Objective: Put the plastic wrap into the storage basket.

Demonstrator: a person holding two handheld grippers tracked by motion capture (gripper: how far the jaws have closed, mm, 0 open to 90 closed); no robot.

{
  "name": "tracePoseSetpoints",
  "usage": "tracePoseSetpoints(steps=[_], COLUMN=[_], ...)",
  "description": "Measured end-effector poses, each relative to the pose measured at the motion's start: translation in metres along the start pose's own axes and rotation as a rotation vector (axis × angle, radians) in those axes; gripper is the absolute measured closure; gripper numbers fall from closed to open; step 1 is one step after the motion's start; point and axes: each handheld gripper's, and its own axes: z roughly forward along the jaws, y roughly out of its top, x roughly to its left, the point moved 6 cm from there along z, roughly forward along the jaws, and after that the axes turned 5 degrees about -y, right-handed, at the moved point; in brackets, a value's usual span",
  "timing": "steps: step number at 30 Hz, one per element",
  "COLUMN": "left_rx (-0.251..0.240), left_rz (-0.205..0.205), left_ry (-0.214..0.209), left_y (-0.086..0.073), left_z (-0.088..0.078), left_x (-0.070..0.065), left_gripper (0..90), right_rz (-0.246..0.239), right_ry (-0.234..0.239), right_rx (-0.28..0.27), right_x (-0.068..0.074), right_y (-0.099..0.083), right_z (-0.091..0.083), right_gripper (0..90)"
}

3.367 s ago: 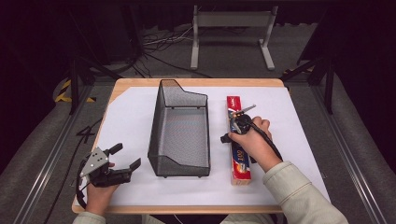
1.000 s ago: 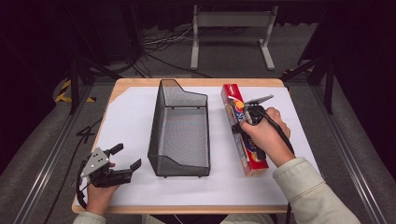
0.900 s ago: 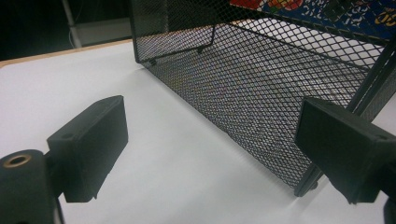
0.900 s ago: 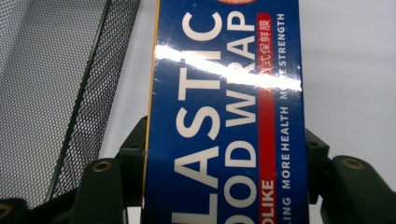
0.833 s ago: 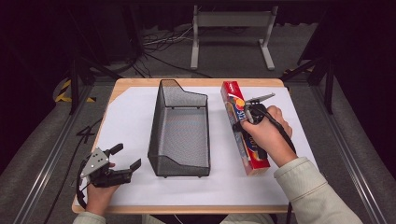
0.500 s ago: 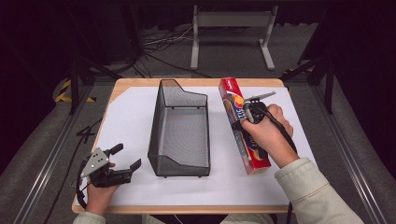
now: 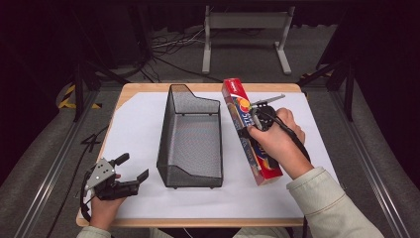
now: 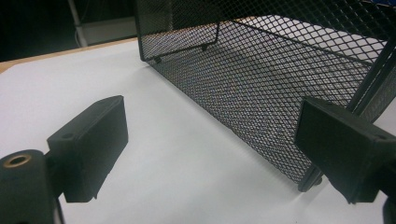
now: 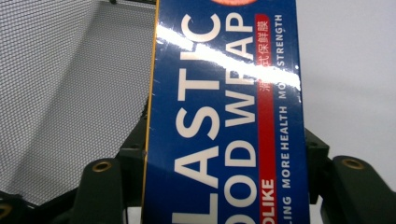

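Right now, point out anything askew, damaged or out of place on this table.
One thing stands out: the long blue-and-red plastic wrap box is tilted, its far end raised off the white table cover and leaning toward the black wire-mesh basket, because the right tool grips it. The basket sits upright; no damage or spill visible.

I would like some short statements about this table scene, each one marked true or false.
1. The right tongs grip the plastic wrap box. True.
2. The box lies inside the mesh basket. False: it is outside, beside the basket's right wall.
3. The left tongs hold the basket. False: they are open and hold nothing, near the basket's front left corner.
4. White paper covers the table. True.
5. The basket is white plastic. False: it is black wire mesh.
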Motion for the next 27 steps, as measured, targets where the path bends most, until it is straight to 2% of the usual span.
tracePoseSetpoints(steps=[10,14,27], left_rx=[-0.001,0.001,-0.001], left_rz=[0.003,0.002,0.001], left_ry=[-0.001,-0.004,0.006], left_y=[0.000,0.000,-0.001], left_z=[0.002,0.002,-0.003], left_x=[0.000,-0.001,0.000], left_gripper=[10.6,10.6,10.6], right_rz=[-0.040,-0.070,-0.127], right_ry=[0.035,0.058,0.096], right_rx=[-0.007,-0.010,-0.008], right_x=[0.030,0.045,0.080], right_y=[0.007,0.008,0.013], right_z=[-0.008,-0.011,-0.010], right_gripper=[39.8,39.9,39.8])
